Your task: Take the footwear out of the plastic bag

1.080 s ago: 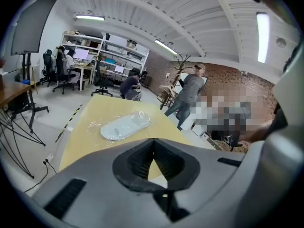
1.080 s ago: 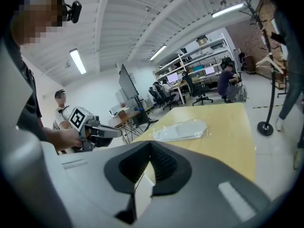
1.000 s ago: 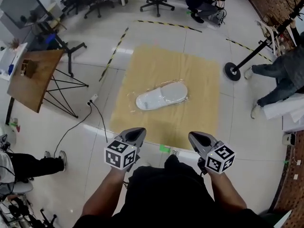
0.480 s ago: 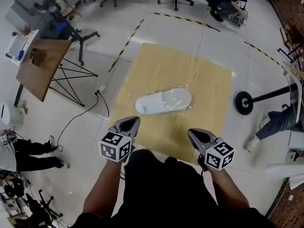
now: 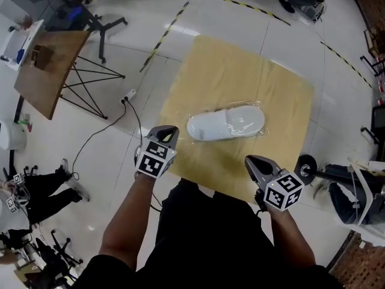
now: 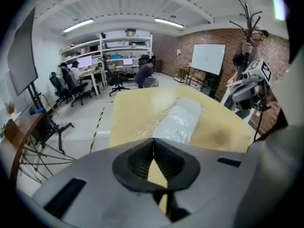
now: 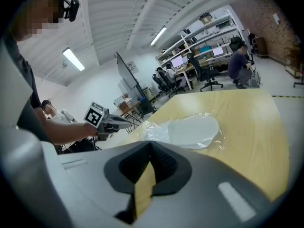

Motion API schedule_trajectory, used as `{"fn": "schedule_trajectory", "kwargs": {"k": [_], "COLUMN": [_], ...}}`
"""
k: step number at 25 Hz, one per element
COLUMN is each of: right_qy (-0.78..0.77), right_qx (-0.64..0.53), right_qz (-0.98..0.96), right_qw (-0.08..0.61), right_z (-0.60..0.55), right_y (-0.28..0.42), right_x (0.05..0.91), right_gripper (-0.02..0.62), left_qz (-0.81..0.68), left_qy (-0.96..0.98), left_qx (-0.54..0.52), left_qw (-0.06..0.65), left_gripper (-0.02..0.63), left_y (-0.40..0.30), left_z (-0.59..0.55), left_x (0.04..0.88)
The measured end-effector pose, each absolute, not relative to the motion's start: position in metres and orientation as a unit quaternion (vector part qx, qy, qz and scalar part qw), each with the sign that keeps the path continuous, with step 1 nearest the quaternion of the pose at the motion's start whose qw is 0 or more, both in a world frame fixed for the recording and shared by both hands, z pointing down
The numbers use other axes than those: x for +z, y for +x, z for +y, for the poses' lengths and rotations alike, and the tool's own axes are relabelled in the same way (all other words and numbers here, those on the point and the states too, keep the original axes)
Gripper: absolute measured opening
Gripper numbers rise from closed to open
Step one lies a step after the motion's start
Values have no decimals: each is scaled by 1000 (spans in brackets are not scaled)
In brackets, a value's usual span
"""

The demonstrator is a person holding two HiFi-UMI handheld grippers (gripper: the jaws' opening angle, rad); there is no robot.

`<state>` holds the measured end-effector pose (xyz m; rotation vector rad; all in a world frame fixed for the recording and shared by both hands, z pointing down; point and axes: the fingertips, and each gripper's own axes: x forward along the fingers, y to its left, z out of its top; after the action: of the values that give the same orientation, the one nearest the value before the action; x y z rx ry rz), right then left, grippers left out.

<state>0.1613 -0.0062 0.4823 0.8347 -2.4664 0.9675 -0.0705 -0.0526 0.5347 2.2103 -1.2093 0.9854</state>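
A white slipper sealed in a clear plastic bag (image 5: 225, 126) lies flat in the middle of a tan mat (image 5: 240, 65) on the floor. My left gripper (image 5: 168, 129) is shut and empty, hovering over the mat's near left edge, a short way left of the slipper's toe. My right gripper (image 5: 250, 160) is also shut and empty, above the mat's near edge below the bag. The bag (image 6: 178, 122) lies ahead of the shut jaws in the left gripper view. It (image 7: 192, 131) also lies ahead in the right gripper view, left gripper (image 7: 121, 122) beside it.
A wooden folding table (image 5: 45, 71) stands at the left, with a power strip and cable (image 5: 128, 95) on the floor beside the mat. A round stand base (image 5: 307, 164) sits at the mat's right corner. Yellow-black tape (image 5: 162, 35) marks the floor. A seated person's legs (image 5: 36, 188) are far left.
The view has moved forward over the mat, so the bagged slipper lies closer. My left gripper has reached out to the mat's left edge. Both grippers stay shut.
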Motion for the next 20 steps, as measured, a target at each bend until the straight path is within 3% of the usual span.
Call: {"fn": "schedule_trajectory", "kwargs": {"k": [6,13,20], "right_qy": [313,322,220], "right_qx": [318,264,59], "right_qz": [-867,-864,-865], "right_qw": [222,284,446], "right_z": [-36,-60,-73], "right_y": [124,102,52], "right_x": [505,520,547], "right_gripper": [3,3,189], "left_qz": [-298,-236,-217], "left_qy": [828,850,852], "left_qx": [450,447,453], "left_qw": [152,151,148], "left_gripper": [8,8,8], "left_y": [-57,-52,-54], "left_z": [-54,-45,-46], "left_x": [591,614,613]}}
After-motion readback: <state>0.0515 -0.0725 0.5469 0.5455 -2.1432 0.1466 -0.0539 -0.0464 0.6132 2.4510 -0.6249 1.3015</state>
